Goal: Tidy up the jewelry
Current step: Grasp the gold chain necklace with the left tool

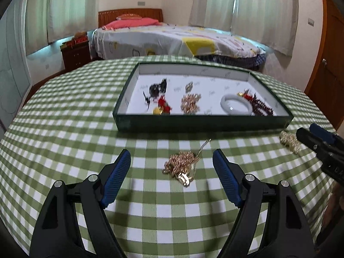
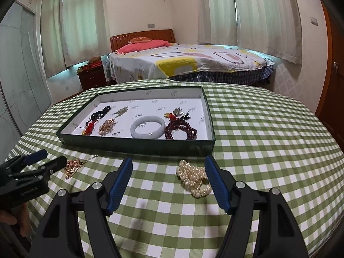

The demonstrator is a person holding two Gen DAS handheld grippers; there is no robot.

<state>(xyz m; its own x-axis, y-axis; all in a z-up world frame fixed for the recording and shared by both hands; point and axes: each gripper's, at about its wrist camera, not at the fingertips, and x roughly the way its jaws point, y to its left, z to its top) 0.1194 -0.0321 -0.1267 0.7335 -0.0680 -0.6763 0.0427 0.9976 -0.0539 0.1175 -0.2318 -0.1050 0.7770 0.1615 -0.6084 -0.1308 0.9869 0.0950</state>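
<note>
A dark green tray [image 1: 200, 126] [image 2: 137, 145] with a white floor holds a white bangle [image 1: 236, 106] [image 2: 148, 127], dark red beads [image 2: 180, 130], a gold chain heap [image 1: 190, 103] and black pieces [image 1: 158, 88]. In front of it on the checked cloth lies a tangled gold necklace [image 1: 182, 165] [image 2: 73, 166]. My left gripper [image 1: 172, 161] stands open with the necklace between its fingers, untouched. A pearl necklace [image 2: 194, 177] [image 1: 290, 140] lies further right. My right gripper [image 2: 168, 168] is open, its right finger [image 2: 217, 185] overlapping the pearls' right side.
The table [image 2: 268, 150] wears a green and white checked cloth and curves off at each side. Behind it stand a bed [image 2: 193, 62] and a dark wooden nightstand [image 2: 92, 77]. A wooden door [image 1: 329, 75] is on the right.
</note>
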